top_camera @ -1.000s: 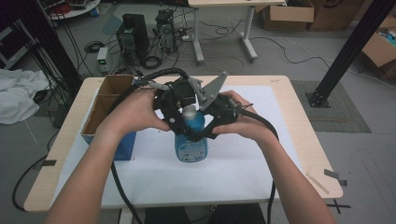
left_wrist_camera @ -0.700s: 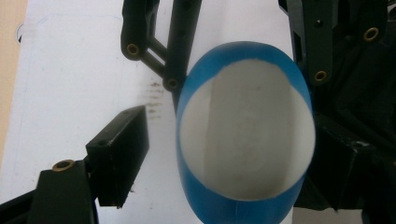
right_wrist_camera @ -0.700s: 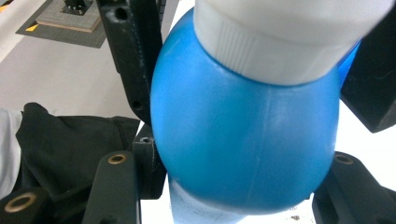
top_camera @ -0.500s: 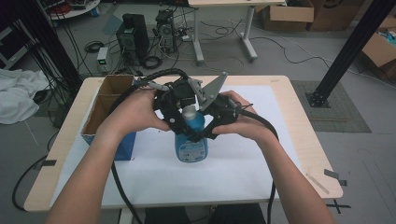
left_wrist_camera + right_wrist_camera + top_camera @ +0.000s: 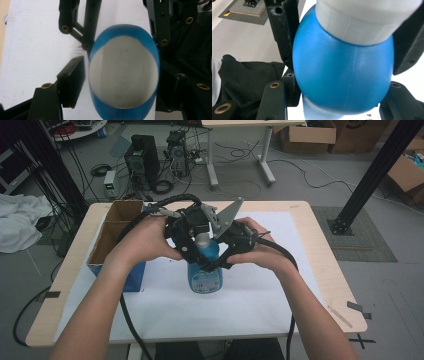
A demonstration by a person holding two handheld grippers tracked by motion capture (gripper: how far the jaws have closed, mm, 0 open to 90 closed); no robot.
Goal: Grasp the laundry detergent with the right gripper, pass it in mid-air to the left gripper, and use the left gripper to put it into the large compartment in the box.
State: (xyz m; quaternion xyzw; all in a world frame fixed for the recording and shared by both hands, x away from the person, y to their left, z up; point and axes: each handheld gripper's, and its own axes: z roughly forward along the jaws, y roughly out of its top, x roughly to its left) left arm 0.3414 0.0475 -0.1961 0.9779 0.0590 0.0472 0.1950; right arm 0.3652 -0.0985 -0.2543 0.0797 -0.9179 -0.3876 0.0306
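Note:
A blue bottle [image 5: 204, 272] with a white cap [image 5: 202, 240] stands upright on the white mat [image 5: 250, 305]. My right gripper [image 5: 216, 254] comes in from the right and is shut on the bottle's rounded blue shoulder [image 5: 342, 75], one jaw on each side, just under the ribbed cap [image 5: 362, 22]. My left gripper [image 5: 192, 236] hangs over the bottle and looks straight down on the cap [image 5: 123, 75]. Its jaws have just been closing, with the cap between them. A thin gap still shows at the left pad [image 5: 71, 82].
An open cardboard box [image 5: 117, 227] with a blue side stands at the table's left. Black cables trail from both grippers over the mat and off the front edge. Beyond the table, computers, cables and a black post [image 5: 370, 175] stand on the floor.

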